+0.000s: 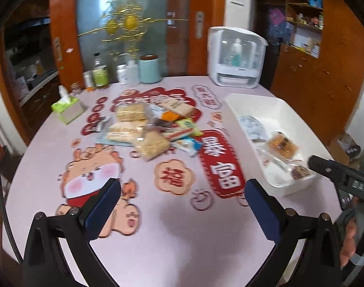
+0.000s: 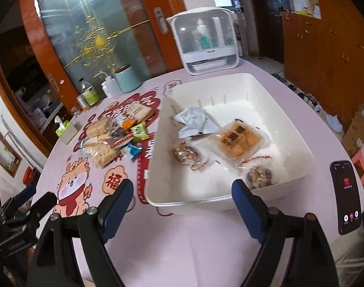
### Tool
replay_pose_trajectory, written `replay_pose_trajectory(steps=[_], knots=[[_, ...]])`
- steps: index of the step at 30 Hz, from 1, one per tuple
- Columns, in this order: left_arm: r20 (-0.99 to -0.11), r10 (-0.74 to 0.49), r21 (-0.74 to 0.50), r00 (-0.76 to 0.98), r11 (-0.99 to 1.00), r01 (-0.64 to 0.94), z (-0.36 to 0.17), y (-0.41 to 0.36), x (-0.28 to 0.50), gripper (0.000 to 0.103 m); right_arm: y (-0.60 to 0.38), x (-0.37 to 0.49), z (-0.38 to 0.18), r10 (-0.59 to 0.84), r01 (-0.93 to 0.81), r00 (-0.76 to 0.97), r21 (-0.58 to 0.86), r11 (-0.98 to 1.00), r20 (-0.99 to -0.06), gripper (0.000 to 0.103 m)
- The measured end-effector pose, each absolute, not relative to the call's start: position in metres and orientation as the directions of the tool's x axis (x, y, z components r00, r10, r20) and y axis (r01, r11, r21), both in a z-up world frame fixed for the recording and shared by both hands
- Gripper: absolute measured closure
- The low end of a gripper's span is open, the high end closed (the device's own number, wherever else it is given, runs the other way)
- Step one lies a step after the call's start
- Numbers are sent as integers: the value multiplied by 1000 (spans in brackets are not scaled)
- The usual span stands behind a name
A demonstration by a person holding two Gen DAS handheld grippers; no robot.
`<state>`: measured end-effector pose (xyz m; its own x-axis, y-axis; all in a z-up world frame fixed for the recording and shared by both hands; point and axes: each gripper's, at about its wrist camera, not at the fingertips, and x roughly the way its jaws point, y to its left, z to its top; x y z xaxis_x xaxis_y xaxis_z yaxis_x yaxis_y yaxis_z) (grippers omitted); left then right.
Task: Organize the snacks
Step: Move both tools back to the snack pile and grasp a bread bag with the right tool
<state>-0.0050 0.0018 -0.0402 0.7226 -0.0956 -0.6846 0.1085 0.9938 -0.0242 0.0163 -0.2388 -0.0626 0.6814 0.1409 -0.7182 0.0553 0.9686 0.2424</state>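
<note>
Nearest, the left claw (image 1: 183, 192) is held wide open and empty above the table (image 1: 182, 239); the right claw (image 2: 182, 191) is likewise spread, with nothing between its pads, at the near wall of the white bin (image 2: 155, 167). Four packets are already seen inside the bin. Farther off, the snack pile (image 1: 153, 129) is heaped mid-table — light, crinkly film packs, judged slippery and their contents crushable. A hold across a flat sealed edge or a pack's narrow width is judged best — lightly, so that biscuits are not broken.
</note>
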Motion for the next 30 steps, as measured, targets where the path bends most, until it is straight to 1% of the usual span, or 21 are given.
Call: replay_pose_trajectory(steps=[2, 5, 9, 12, 15, 18, 22, 24, 26, 30], knots=[[-683, -57, -11, 728, 998, 69, -36, 18, -1, 1, -227, 20, -57, 155, 28, 674, 234, 972, -722, 18], [-668, 17, 28, 744, 1000, 3, -27, 45, 4, 1, -207, 25, -45, 129, -1, 687, 177, 984, -715, 18], [-637, 130, 98, 760, 991, -88, -13, 81, 16, 1, -177, 32, -23, 128, -75, 756, 109, 991, -642, 18], [-614, 186, 130, 767, 982, -135, -2, 103, 29, 1, -161, 45, -5, 211, -152, 792, 150, 977, -573, 18], [-605, 211, 147, 768, 977, -153, 6, 118, 45, 1, -146, 63, 10, 224, -185, 810, 127, 975, -543, 18], [-617, 215, 137, 757, 977, -165, 11, 132, 67, 1, -125, 89, 22, 195, -205, 801, 46, 978, -565, 18], [-659, 204, 108, 724, 978, -177, 11, 148, 104, 1, -102, 125, 30, 172, -220, 795, -12, 975, -582, 18], [-665, 224, 126, 712, 974, -189, 9, 152, 125, 1, -90, 152, 31, 158, -230, 781, -44, 972, -604, 18], [-691, 240, 149, 682, 970, -192, 4, 153, 145, 1, -83, 173, 29, 144, -228, 763, -53, 972, -630, 18], [-739, 190, 124, 646, 981, -146, -10, 155, 175, 1, -70, 230, 11, 160, -245, 681, -16, 969, -715, 18]])
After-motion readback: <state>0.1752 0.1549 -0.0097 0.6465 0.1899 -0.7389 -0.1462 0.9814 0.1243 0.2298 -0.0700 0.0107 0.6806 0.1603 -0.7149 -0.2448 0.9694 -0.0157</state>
